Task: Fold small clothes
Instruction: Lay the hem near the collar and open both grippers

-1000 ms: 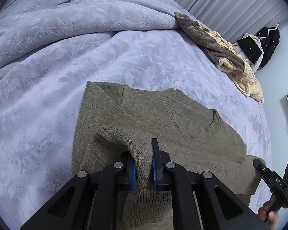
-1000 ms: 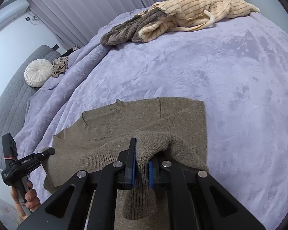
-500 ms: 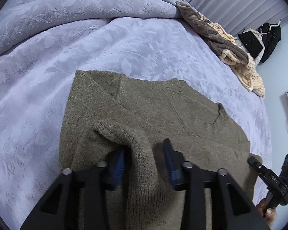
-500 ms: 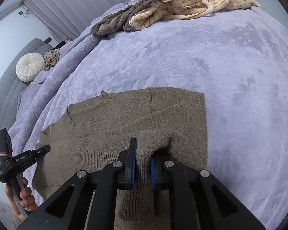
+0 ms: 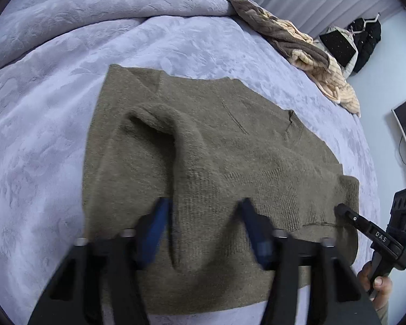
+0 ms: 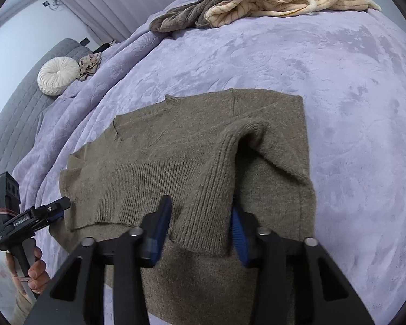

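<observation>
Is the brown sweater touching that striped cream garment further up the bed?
Apart. The right wrist view shows bare purple blanket between sweater and striped garment.

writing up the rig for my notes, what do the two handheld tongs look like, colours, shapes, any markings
Both are black, with two angular fingers that have triangular cut-outs and round silver bolt heads. The inner pads are blue and ribbed. Seen from the other camera, the right tongs read "DAS" in white and carry a black box with a green light; the left tongs read "GenRobot.AI". No sleeves or cables are visible.
</observation>
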`<control>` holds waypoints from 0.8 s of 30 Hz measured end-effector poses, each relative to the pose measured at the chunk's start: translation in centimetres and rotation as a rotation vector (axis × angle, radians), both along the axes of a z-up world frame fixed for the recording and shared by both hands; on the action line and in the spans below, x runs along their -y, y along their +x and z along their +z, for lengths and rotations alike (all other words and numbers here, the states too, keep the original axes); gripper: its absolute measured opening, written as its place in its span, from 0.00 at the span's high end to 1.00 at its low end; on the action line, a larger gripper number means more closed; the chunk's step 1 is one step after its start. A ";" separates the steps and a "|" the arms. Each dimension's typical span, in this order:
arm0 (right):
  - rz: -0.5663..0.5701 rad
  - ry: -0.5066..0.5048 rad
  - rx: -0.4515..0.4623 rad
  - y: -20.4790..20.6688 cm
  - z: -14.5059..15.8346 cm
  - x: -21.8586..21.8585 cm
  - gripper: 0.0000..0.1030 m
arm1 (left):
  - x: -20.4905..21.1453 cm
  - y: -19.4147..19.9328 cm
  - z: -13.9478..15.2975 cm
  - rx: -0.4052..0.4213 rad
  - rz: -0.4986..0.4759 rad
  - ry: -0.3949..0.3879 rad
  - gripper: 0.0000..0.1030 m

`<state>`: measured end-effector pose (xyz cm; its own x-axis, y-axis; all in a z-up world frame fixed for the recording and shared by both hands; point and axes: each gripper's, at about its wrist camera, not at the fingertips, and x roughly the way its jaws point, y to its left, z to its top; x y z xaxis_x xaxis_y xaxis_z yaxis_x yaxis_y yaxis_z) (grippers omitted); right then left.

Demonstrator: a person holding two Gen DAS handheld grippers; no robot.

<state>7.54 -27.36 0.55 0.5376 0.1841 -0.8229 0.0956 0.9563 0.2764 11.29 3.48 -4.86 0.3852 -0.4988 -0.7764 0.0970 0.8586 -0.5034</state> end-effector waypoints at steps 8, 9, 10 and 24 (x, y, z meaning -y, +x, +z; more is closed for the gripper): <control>0.034 0.054 0.095 0.5 3.3 -0.6 0.87 | 0.5 1.5 3.3 0.081 0.016 -0.027 0.88; 0.033 0.064 0.106 0.8 3.8 -0.5 0.87 | 0.3 2.2 3.7 0.084 0.031 -0.045 0.88; 0.027 0.073 0.113 1.4 4.1 -0.4 0.87 | 0.0 2.9 3.9 0.082 0.044 -0.059 0.88; -0.148 0.214 0.087 10.6 2.2 3.4 0.81 | -0.3 11.6 1.4 -0.023 0.159 -0.118 0.87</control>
